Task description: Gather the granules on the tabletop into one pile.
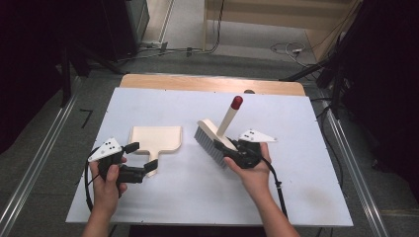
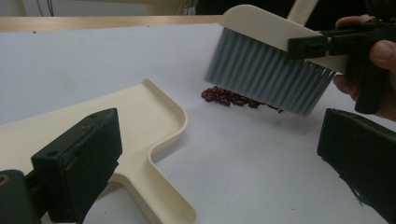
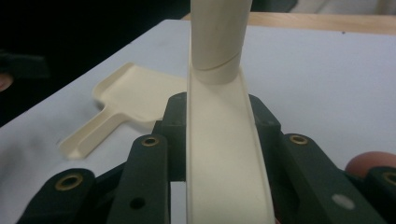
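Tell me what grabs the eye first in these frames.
The cream brush with grey bristles and a red-tipped handle, clamped in the right gripper and tilted above mid-table. Left of it a cream dustpan lies flat, with the left gripper open astride its handle. In the left gripper view, a small heap of dark red beans lies under the bristles.

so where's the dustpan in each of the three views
High view: the cream dustpan lies flat left of centre, its handle by the left gripper.
Left gripper view: it runs from lower left toward centre, the handle between the open jaws.
Right gripper view: left of centre, handle pointing lower left.
Shared landmark: the brush, held by the right gripper, shows at upper right in the left gripper view and rises up the middle of the right gripper view.
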A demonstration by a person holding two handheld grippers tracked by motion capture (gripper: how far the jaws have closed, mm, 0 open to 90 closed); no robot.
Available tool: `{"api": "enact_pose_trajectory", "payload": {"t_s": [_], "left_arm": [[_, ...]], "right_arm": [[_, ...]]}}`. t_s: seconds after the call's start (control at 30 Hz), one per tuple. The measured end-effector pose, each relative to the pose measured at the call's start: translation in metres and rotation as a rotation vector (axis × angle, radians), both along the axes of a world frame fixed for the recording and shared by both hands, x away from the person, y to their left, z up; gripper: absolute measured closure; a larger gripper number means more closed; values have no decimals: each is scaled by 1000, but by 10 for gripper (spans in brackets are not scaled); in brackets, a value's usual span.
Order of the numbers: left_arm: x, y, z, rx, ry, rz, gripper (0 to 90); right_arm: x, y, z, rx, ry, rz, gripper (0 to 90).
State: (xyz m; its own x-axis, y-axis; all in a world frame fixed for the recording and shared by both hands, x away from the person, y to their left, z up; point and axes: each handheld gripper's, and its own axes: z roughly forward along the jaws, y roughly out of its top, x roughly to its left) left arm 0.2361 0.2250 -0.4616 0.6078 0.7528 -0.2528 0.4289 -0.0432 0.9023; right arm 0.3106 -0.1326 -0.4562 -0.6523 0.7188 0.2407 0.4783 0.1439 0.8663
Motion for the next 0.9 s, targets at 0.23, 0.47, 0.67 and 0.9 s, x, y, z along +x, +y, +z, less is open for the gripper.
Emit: {"api": "enact_pose_trajectory", "payload": {"t_s": [0.23, 0.47, 0.67, 0.9], "left_arm": [[0, 1, 0, 6, 1, -4, 3], [1, 2, 0, -6, 0, -3, 3], [0, -1, 0, 0, 0, -11, 3], [0, -2, 1, 0, -2, -13, 3]], "right_arm": [[9, 52, -19, 16, 83, -148, 651], [10, 40, -24, -24, 83, -290, 652], [3, 19, -26, -33, 72, -334, 652], [-1, 3, -27, -22, 76, -366, 651]]}}
